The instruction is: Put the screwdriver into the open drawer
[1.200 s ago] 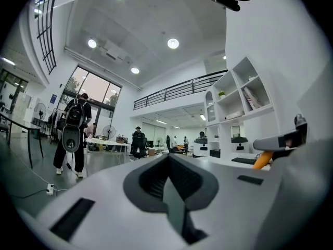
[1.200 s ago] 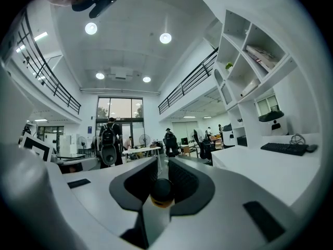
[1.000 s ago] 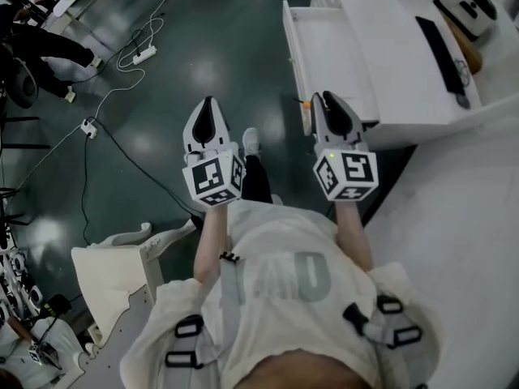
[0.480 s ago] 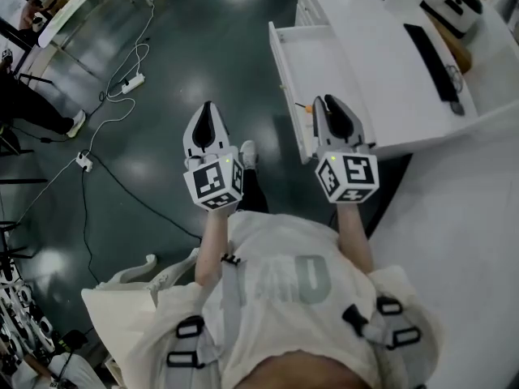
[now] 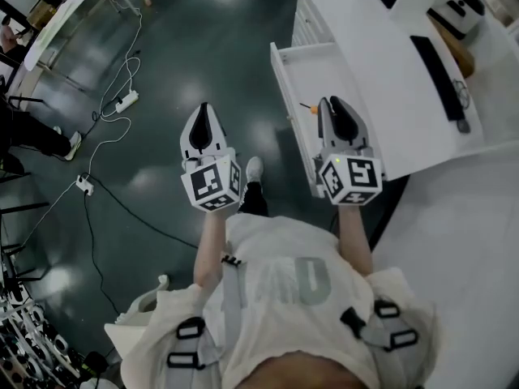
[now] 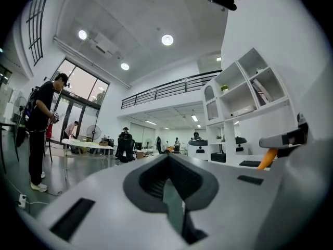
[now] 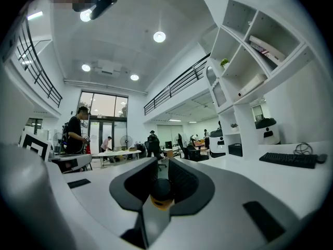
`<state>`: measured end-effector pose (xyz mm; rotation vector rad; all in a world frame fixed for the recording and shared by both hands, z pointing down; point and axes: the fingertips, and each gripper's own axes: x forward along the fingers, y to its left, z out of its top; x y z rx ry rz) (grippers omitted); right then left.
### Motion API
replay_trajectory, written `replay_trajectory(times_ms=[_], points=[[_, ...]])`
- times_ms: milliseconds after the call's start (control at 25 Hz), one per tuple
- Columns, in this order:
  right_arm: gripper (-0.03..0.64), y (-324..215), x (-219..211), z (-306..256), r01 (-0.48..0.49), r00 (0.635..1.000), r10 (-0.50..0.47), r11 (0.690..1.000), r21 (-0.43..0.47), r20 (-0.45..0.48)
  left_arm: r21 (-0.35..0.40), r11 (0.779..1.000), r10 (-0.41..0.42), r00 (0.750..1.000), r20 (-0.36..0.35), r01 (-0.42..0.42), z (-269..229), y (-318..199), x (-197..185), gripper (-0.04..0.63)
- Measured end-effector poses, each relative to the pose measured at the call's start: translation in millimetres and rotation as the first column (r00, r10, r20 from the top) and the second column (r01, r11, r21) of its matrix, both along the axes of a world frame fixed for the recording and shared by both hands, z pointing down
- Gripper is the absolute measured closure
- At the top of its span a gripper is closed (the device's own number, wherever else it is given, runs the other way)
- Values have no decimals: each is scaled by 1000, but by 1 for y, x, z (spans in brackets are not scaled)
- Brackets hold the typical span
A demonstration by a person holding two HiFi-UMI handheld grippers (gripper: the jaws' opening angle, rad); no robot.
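My right gripper point(image 5: 332, 104) is shut on the screwdriver point(image 5: 312, 109). Its orange part and thin shaft stick out to the left of the jaws, above the front left part of the open white drawer point(image 5: 280, 70). In the right gripper view the black and orange handle end point(image 7: 162, 193) sits between the jaws of the right gripper point(image 7: 162, 164). My left gripper point(image 5: 204, 109) is shut on nothing and hangs over the dark floor, left of the drawer. From the left gripper point(image 6: 167, 158) view the orange screwdriver point(image 6: 268, 158) shows at the right edge.
The drawer belongs to a white desk point(image 5: 381, 87) that carries a black keyboard point(image 5: 439, 55) and other devices. Power strips and cables point(image 5: 122, 102) lie on the floor at left. Part of a white chair point(image 5: 142, 322) shows at lower left. A person point(image 6: 39, 132) stands far off.
The drawer and desk have shifted down and closer in the head view. The right gripper, earlier at the drawer's front corner, now has the screwdriver over the drawer's front part. Both grippers stay shut.
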<state>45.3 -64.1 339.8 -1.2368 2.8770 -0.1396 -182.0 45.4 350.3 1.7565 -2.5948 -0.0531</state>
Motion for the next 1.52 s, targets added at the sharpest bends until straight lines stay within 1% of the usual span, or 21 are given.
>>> replay_trajectory(times_ms=[120,280,480,640,840,1000,1160,1360,1520], points=[[551,-37,-28,-2,-13,1000,13,1000,-16,-9,-10,1000,22,1000,2,-22,-4,-42,-26,591],[551,-85,-70,-5,-41,999,40,999,-33,-24,-20,998,53,998,24,-53,-12,-92,-66,591],[551,-133,-126,-6,-53,998,52,998,-29,-36,-18,997,76,997,15,-76,-11,-141,-121,591],[551,-163,-151,-6,-55,998,54,998,-23,-42,-18,995,94,996,8,-94,-6,-173,-142,591],[551,-180,-167,-2,-53,997,52,998,-26,-54,-24,993,119,993,13,-119,-1,-194,-149,591],[551,-186,-169,2,-55,997,52,998,-44,-58,-26,991,128,992,13,-128,-3,-203,-148,591],[551,-188,-165,7,-48,997,45,997,-53,-63,-24,991,132,991,22,-131,-5,-203,-140,591],[551,-183,-158,11,-35,997,31,997,-62,-64,-38,991,132,991,13,-132,-1,-198,-125,591],[551,-179,-147,11,-36,997,32,997,-61,-73,-35,989,144,989,13,-144,-3,-198,-111,591]])
